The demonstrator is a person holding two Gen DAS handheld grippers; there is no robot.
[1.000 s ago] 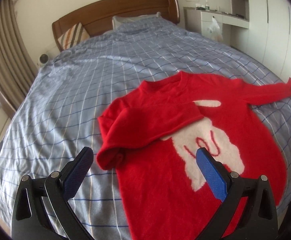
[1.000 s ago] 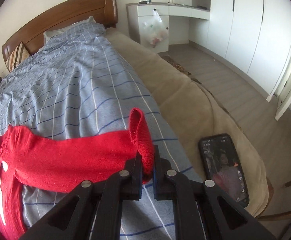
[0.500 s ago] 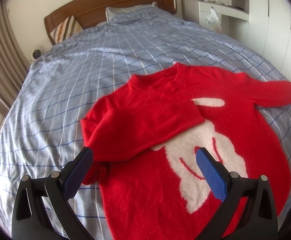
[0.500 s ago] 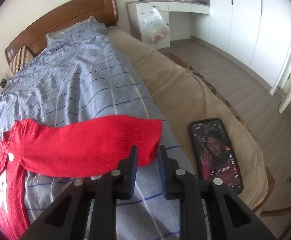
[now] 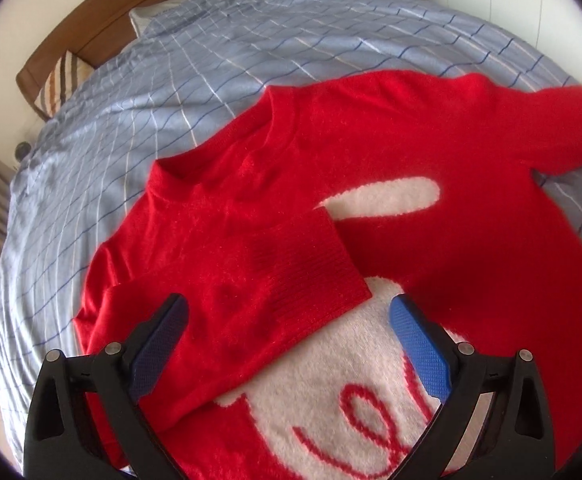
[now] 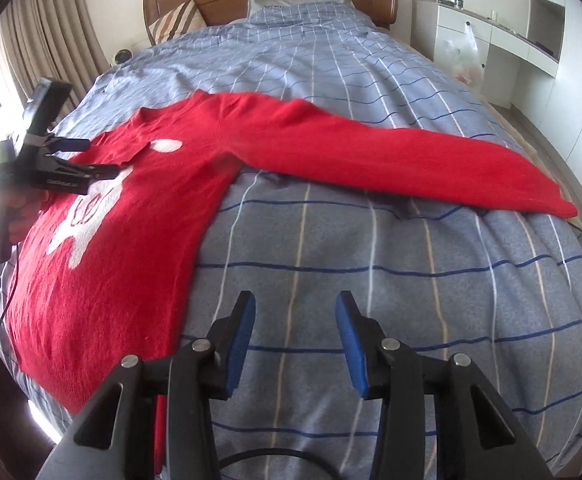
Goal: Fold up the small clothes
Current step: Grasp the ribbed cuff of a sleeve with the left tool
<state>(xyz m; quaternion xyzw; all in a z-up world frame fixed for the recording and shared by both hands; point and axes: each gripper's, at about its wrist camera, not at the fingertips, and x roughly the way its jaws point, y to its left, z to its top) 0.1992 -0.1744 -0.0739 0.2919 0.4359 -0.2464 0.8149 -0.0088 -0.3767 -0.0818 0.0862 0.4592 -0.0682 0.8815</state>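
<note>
Both grippers were spread apart and held nothing: the left gripper (image 5: 287, 316) hovered over a red sweater (image 5: 431, 184) lying flat on the checked bedspread (image 6: 371, 280), the right gripper (image 6: 295, 312) nearer, beside its hem, one sleeve (image 6: 411, 156) stretched right.

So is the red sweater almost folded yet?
Only partly. One sleeve is already folded across the red sweater. The other sleeve lies stretched out on the bed. Both tools, left and right, are open and empty. That sleeve and the body fold remain.
</note>
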